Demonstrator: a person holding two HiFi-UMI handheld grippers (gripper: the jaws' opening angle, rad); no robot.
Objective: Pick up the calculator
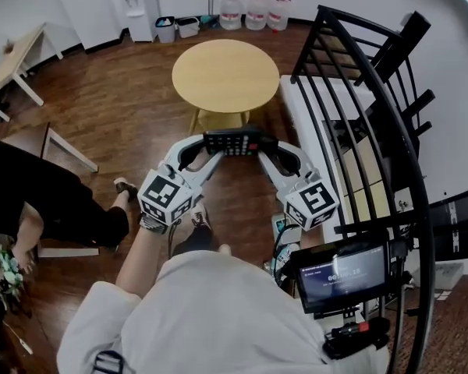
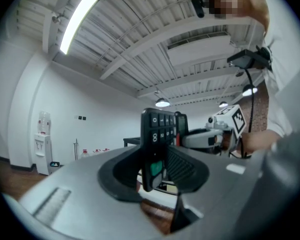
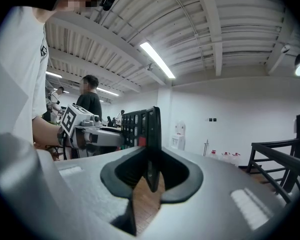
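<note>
Over open floor (image 1: 101,107), calculator (image 1: 234,142) clamped at both edges

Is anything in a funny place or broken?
The calculator isn't on the round table: it hangs above the wood floor, pinched at its ends by the left gripper and the right gripper. Nothing looks spilled or broken.

A round wooden table (image 1: 225,75) stands near three water jugs (image 1: 256,10).
</note>
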